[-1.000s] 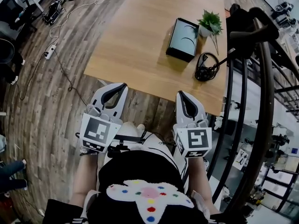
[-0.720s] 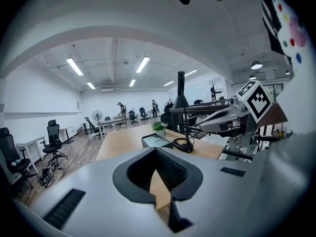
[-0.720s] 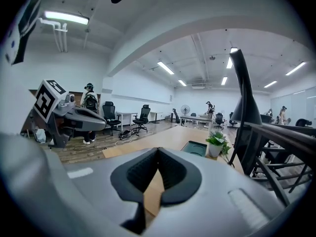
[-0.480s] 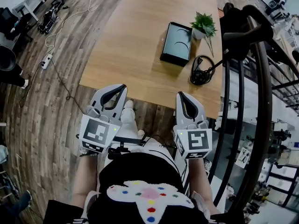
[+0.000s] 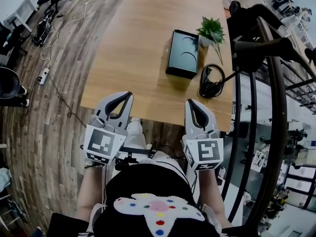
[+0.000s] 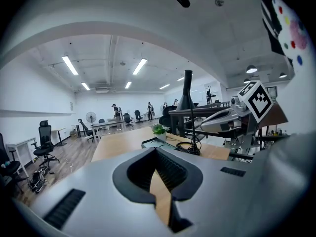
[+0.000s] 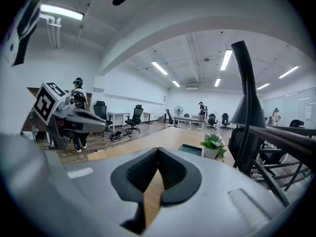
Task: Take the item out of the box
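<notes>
Holding left hand-held gripper (image 5: 127, 95) and right hand-held gripper (image 5: 189, 102) side by side at the bench's (image 5: 133, 43) near edge, jaws together, empty, with the box (image 5: 178, 74) well ahead, nearer the right, beside a plant (image 5: 211, 28). Looking down into the box from the head view only, catching just its rim from the gripper views. Pointing both forward, forearms tucked close to the body.

A large open-plan office: long strip lights (image 6: 69, 64) run across a white ceiling, black swivel office chairs (image 6: 44, 141) stand by white desks (image 6: 17, 144) along the left wall, and a pedestal fan (image 6: 91, 116) and a few people (image 6: 114, 110) stand at the far end. The floor (image 5: 39, 132) is wood-look plank, with a power strip (image 5: 43, 74) and loose cables left of the long wooden tabletop (image 5: 148, 43)
</notes>
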A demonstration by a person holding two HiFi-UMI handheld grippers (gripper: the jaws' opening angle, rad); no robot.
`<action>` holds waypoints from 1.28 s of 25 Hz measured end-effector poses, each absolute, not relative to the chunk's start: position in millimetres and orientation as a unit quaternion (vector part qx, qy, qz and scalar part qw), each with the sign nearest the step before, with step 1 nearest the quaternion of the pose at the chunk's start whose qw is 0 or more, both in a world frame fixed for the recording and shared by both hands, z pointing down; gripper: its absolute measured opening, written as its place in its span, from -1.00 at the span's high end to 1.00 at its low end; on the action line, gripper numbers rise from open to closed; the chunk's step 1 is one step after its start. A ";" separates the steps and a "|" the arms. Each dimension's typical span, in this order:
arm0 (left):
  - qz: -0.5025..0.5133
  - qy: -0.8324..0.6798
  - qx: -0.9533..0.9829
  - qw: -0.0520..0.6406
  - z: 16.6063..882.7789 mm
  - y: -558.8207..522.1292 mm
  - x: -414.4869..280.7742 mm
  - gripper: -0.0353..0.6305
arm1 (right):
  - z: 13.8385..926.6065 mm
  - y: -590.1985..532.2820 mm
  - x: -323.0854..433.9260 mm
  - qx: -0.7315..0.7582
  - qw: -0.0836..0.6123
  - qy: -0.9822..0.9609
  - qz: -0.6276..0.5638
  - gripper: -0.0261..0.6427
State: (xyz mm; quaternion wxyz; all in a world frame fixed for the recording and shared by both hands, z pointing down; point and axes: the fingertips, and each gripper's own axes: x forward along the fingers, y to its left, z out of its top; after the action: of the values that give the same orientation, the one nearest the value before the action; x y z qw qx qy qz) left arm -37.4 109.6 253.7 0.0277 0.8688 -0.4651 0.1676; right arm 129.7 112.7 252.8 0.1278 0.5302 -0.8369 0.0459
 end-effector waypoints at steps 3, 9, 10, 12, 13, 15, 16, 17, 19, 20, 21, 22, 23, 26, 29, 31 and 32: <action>0.161 -0.457 0.875 0.026 252.2 86.7 -39.1 0.88 | 256.9 93.2 126.1 0.537 0.131 -0.832 0.052 0.89; 0.163 -0.441 0.882 0.030 262.8 43.5 -46.6 0.88 | 268.9 56.3 115.7 0.546 0.137 -0.824 0.070 0.89; 0.164 -0.438 0.884 0.030 264.7 36.2 -47.3 0.88 | 271.3 50.3 113.8 0.547 0.138 -0.823 0.073 0.89; 0.164 -0.431 0.887 0.032 269.3 21.9 -48.4 0.88 | 276.4 38.8 110.3 0.549 0.141 -0.820 0.078 0.89; 0.165 -0.427 0.889 0.033 271.7 15.2 -48.5 0.88 | 279.0 33.8 108.9 0.550 0.142 -0.819 0.081 0.89; 0.167 -0.417 0.893 0.035 276.7 2.2 -47.6 0.88 | 283.9 24.5 107.0 0.553 0.145 -0.816 0.087 0.89; 0.168 -0.412 0.895 0.036 279.1 -4.6 -46.9 0.88 | 285.9 19.6 106.3 0.555 0.146 -0.814 0.090 0.89; 0.169 -0.408 0.897 0.036 281.1 -11.4 -46.0 0.88 | 287.5 14.6 105.4 0.557 0.147 -0.813 0.092 0.89; 0.169 -0.397 0.901 0.035 284.2 -24.0 -44.1 0.88 | 290.4 5.8 103.5 0.561 0.148 -0.809 0.097 0.89; 0.169 -0.391 0.904 0.036 285.8 -29.5 -43.0 0.88 | 291.9 2.4 102.4 0.563 0.149 -0.806 0.101 0.89; 0.169 -0.384 0.907 0.036 287.7 -34.6 -41.9 0.88 | 293.5 -0.7 101.3 0.566 0.150 -0.804 0.104 0.89; 0.169 -0.378 0.910 0.037 289.7 -39.9 -40.5 0.88 | 295.3 -3.9 100.4 0.569 0.151 -0.801 0.108 0.89; 0.170 -0.371 0.912 0.038 292.0 -45.4 -38.6 0.88 | 297.3 -7.6 99.9 0.572 0.152 -0.799 0.110 0.89; 0.176 -0.356 0.917 0.041 302.3 -63.2 -32.6 0.88 | 303.2 -19.6 100.5 0.579 0.155 -0.792 0.117 0.89; 0.180 -0.338 0.922 0.050 312.7 -78.4 -26.3 0.88 | 308.4 -29.1 101.8 0.588 0.157 -0.783 0.128 0.89; 0.183 -0.326 0.926 0.056 318.0 -88.2 -22.8 0.88 | 312.6 -35.5 101.7 0.594 0.159 -0.777 0.135 0.89; 0.186 -0.321 0.927 0.059 321.6 -93.3 -21.3 0.88 | 314.5 -39.1 101.3 0.595 0.161 -0.776 0.137 0.89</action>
State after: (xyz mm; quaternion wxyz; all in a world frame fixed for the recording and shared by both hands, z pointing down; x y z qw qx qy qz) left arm -21.3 -93.3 321.6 0.0590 0.9269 -0.3207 0.1860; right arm 101.3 -39.1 314.5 0.1607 0.5946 -0.7758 0.1372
